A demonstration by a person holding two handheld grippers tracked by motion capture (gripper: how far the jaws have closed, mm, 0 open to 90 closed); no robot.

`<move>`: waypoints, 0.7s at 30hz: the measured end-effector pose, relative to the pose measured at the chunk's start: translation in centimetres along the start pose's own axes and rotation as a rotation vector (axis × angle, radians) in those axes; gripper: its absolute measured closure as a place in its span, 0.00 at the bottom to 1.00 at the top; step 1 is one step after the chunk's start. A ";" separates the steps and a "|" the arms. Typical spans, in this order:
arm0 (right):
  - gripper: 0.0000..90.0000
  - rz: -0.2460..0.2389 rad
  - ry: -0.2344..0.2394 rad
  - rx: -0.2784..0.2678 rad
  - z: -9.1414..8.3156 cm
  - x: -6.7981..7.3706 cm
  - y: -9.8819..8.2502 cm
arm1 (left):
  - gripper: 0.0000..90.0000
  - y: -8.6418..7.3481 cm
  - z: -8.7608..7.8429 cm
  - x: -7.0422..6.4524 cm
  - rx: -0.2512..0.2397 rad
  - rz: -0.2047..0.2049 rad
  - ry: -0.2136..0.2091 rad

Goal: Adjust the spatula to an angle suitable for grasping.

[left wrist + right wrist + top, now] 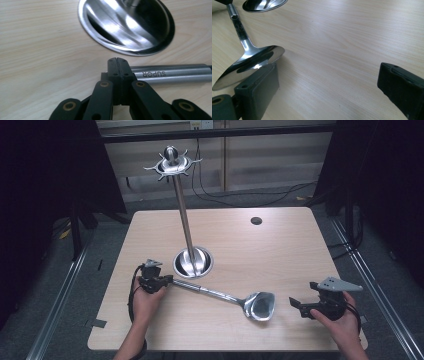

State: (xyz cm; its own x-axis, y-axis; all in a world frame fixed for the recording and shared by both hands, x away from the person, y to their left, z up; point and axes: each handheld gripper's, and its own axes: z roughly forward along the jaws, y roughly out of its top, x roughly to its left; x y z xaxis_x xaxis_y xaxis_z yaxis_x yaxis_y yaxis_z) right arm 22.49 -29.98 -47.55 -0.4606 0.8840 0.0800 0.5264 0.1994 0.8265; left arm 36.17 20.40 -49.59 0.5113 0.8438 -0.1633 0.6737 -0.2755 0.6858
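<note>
A steel ladle [227,296] lies on the wooden table [280,255], its bowl [261,306] toward the right. My left gripper [161,281] is at the handle's end. In the left gripper view its jaws [117,65] are pressed together, and the handle [172,73], marked SUPOR, runs off from their right side. My right gripper [299,306] stands open just right of the bowl. In the right gripper view the bowl [249,66] rests by the left finger [258,91], with bare table between the fingers of the right gripper [329,92].
A tall steel utensil stand rises from a round base [193,262] behind the ladle to a hooked crown [172,165]. A small round hole [256,220] is in the table's far right. Cables lie on the floor behind.
</note>
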 end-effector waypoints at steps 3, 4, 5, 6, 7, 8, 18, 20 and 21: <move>0.04 0.000 0.008 -0.001 -0.1 0.0 0.1 | 1.00 0.1 0.2 -0.8 0.007 0.011 -0.011; 0.04 0.000 0.006 -0.005 -0.1 0.0 0.2 | 1.00 0.1 0.3 -1.0 0.014 0.017 -0.023; 0.04 0.000 0.007 -0.006 -0.1 0.0 0.3 | 1.00 0.1 0.5 -1.4 0.006 0.007 -0.028; 0.04 -0.001 0.009 -0.009 -0.2 0.1 0.3 | 1.00 0.2 0.7 -1.8 0.010 0.008 -0.044; 0.04 -0.001 0.009 -0.009 -0.2 0.1 0.3 | 1.00 0.2 0.7 -1.8 0.010 0.008 -0.044; 0.04 0.001 0.012 -0.010 -0.2 0.0 0.4 | 1.00 0.2 0.9 -2.2 0.005 -0.007 -0.059; 0.04 0.005 0.018 -0.006 0.0 0.2 0.6 | 1.00 0.6 1.7 -4.8 0.018 0.037 -0.063; 0.04 0.004 0.019 -0.010 0.1 0.3 0.7 | 1.00 0.6 1.7 -5.1 0.029 0.046 -0.071; 0.04 0.003 0.022 -0.011 0.1 0.3 0.8 | 1.00 0.6 1.8 -5.5 0.013 0.021 -0.065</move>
State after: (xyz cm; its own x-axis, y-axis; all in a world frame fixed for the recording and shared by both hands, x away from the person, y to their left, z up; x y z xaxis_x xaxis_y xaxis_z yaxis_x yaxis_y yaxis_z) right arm 22.84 -29.53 -46.96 -0.4749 0.8750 0.0945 0.5199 0.1923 0.8323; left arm 34.71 14.79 -49.61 0.5586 0.8062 -0.1949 0.6693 -0.2993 0.6800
